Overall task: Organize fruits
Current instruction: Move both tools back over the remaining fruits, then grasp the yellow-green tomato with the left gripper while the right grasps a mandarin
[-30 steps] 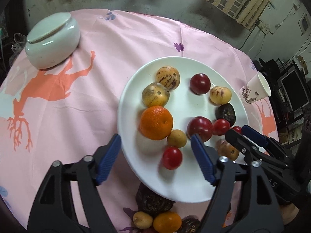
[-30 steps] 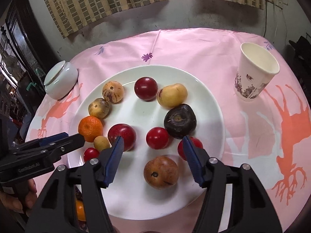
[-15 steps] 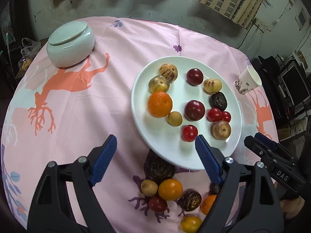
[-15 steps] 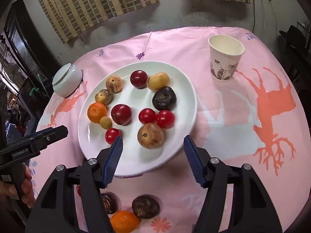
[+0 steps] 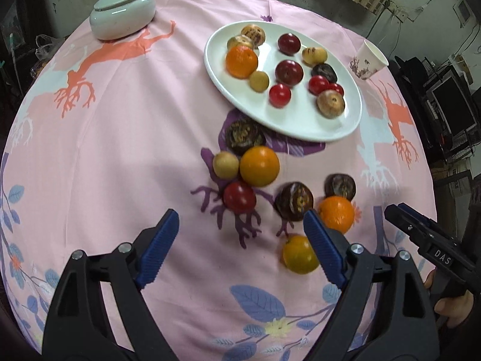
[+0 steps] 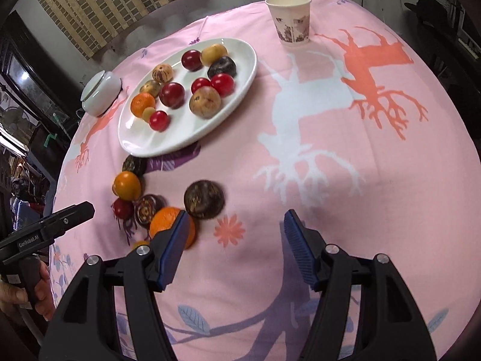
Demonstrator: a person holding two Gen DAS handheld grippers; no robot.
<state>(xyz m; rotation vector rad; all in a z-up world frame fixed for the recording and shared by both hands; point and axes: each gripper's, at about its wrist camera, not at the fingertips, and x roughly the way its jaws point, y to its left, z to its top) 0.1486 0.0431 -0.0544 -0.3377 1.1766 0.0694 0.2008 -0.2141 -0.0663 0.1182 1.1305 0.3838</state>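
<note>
the left hand-held gripper (image 5: pixel 239 225) hangs above the desk with its blue-padded jaws spread wide and nothing between them. the right hand-held gripper (image 6: pixel 236 225) is likewise spread and empty over the pink printed tablecloth (image 6: pixel 330 156).

a white oval ceramic plate (image 5: pixel 300 123) sits toward the far side of the desk and carries a bright orange mandarin (image 5: pixel 241 61), several glossy red round fruits such as the dark red one (image 5: pixel 289 72) near the middle, a small tan round fruit (image 5: pixel 259 81), a brown speckled round fruit (image 5: pixel 330 103) and a near-black wrinkled fruit (image 5: pixel 324 72).

a loose group of fruits lies on the cloth just beside the plate's near rim: a dark wrinkled passion fruit (image 5: pixel 245 135), an orange-yellow round fruit (image 5: pixel 259 166) touching a pale tan fruit (image 5: pixel 226 165), a red round fruit (image 5: pixel 239 197), two more dark wrinkled fruits, an orange mandarin (image 5: pixel 336 213) and a small yellow-orange fruit (image 5: pixel 299 254) partly behind the left gripper's right finger.

a pale green lidded ceramic jar (image 5: pixel 122 10) stands at the far left, and a white patterned paper cup (image 6: pixel 291 18) stands beyond the plate.
</note>
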